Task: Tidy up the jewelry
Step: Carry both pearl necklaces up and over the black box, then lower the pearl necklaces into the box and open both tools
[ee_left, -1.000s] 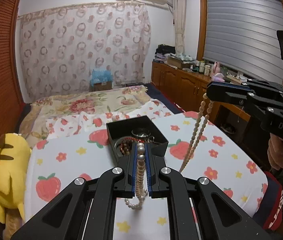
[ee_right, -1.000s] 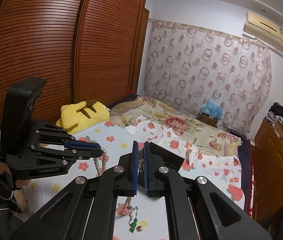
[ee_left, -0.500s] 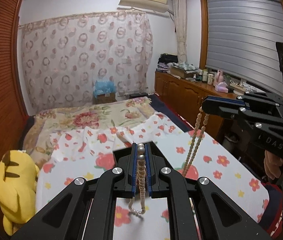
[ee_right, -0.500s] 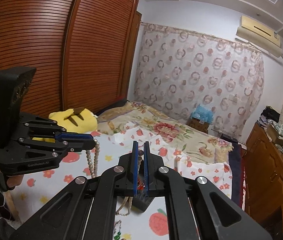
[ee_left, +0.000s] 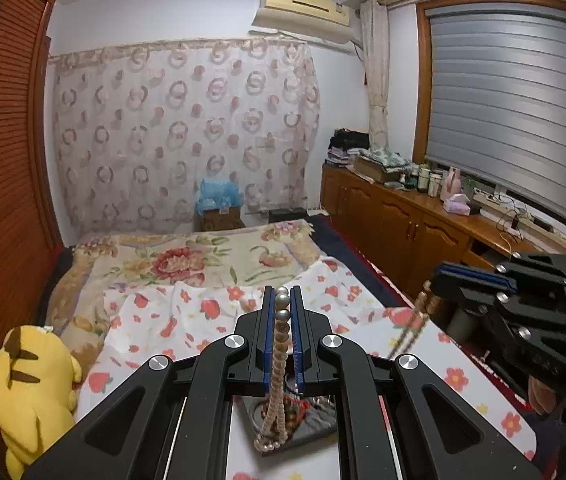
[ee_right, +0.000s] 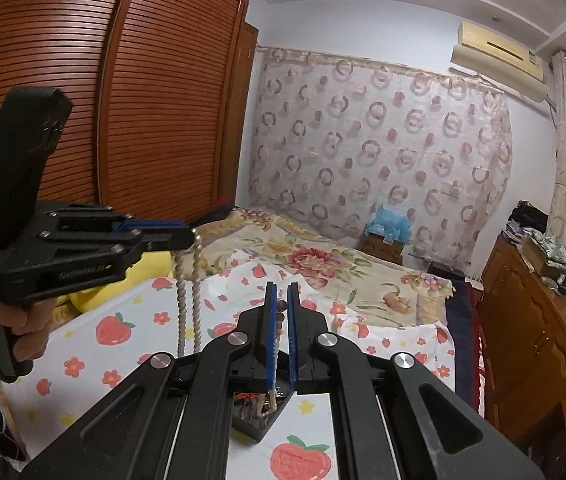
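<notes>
Left tongs (ee_left: 282, 312) pinched tight on a pearl necklace (ee_left: 277, 364), dangling over the open jewelry box (ee_left: 315, 424) on the bed (ee_left: 463, 380). Right tongs (ee_right: 281, 320) clamp a tan beaded strand (ee_left: 415, 324), also aloft. Mid-lift; next, I'd say, lower each strand down clear of the other.

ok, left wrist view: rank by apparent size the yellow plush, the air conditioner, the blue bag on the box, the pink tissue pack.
1. yellow plush, nearest the camera, so inflated
2. air conditioner
3. blue bag
4. pink tissue pack

Dim, even indoor light; fisheye-warped, dark-vignetted edges.
</notes>
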Demonstrator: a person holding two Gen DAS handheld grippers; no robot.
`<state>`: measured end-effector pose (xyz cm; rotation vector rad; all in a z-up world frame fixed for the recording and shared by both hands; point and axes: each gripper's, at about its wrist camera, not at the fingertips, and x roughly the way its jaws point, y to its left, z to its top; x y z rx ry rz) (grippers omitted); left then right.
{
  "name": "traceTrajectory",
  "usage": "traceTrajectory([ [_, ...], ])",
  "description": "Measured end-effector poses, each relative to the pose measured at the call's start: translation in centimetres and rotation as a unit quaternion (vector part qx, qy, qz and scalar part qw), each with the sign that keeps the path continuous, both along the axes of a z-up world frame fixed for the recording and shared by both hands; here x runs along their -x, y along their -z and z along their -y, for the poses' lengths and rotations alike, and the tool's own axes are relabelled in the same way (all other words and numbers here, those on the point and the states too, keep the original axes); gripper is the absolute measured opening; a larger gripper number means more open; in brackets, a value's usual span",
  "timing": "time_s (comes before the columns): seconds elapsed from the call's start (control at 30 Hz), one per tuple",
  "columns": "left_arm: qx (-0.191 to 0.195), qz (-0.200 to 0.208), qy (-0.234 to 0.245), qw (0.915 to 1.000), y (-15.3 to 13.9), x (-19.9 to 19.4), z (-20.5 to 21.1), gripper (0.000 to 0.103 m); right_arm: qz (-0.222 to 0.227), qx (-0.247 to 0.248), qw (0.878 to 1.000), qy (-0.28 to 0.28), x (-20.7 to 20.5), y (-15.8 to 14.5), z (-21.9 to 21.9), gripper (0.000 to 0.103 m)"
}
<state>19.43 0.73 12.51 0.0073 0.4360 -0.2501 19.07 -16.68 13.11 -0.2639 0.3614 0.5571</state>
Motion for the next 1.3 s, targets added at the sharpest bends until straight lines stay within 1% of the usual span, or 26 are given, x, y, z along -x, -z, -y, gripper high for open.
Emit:
traceTrajectory([
  [0.1,0.009,0.002,-0.001,1.0,0.0,-1.0,0.0,0.007,0.002,-0.004,1.0,0.002,-0.1,-0.2,0.5,0.006],
  [0.27,0.005,-0.009,-0.007,0.9999,1.2,-2.4,0.1,0.007,0.001,-0.011,1.0,0.002,-0.3,-0.5,1.0,0.006],
  [0.43,0.011,-0.039,-0.008,0.9991,4.1,-3.2,-0.6,0.007,0.006,-0.014,1.0,0.001,-0.4,-0.7,0.8,0.006],
  [0.67,0.004,-0.075,-0.005,0.9971,8.5,-4.0,-0.8,0.007,0.002,-0.014,1.0,-0.001,-1.1,-0.6,-0.2,0.006],
  [0.77,0.002,-0.085,-0.005,0.9964,9.9,-4.1,-0.7,0.007,-0.008,-0.008,1.0,-0.002,-1.8,0.2,-1.3,0.006],
  [0.87,-0.002,-0.092,-0.006,0.9958,11.1,-4.1,-0.7,0.007,-0.024,0.0,1.0,-0.002,-2.8,1.9,-2.3,0.006],
  [1.0,-0.007,-0.096,-0.006,0.9953,12.0,-3.4,-0.6,0.007,-0.058,0.009,0.998,-0.002,-4.2,4.9,-3.4,0.006],
  [1.1,-0.009,-0.095,-0.007,0.9954,12.3,-2.9,-0.7,0.012,-0.079,0.012,0.997,0.0,-4.9,6.9,-3.9,0.006],
  [1.13,-0.01,-0.094,-0.006,0.9955,12.5,-2.6,-0.7,0.017,-0.085,0.012,0.996,0.0,-5.0,7.4,-4.1,0.006],
  [1.17,-0.012,-0.092,-0.007,0.9956,12.6,-2.3,-0.7,0.02,-0.091,0.012,0.996,0.0,-5.1,8.0,-4.2,0.006],
  [1.3,-0.018,-0.089,-0.012,0.9958,13.3,-1.0,-1.0,0.02,-0.104,0.009,0.995,0.001,-5.5,9.4,-4.4,0.006],
])
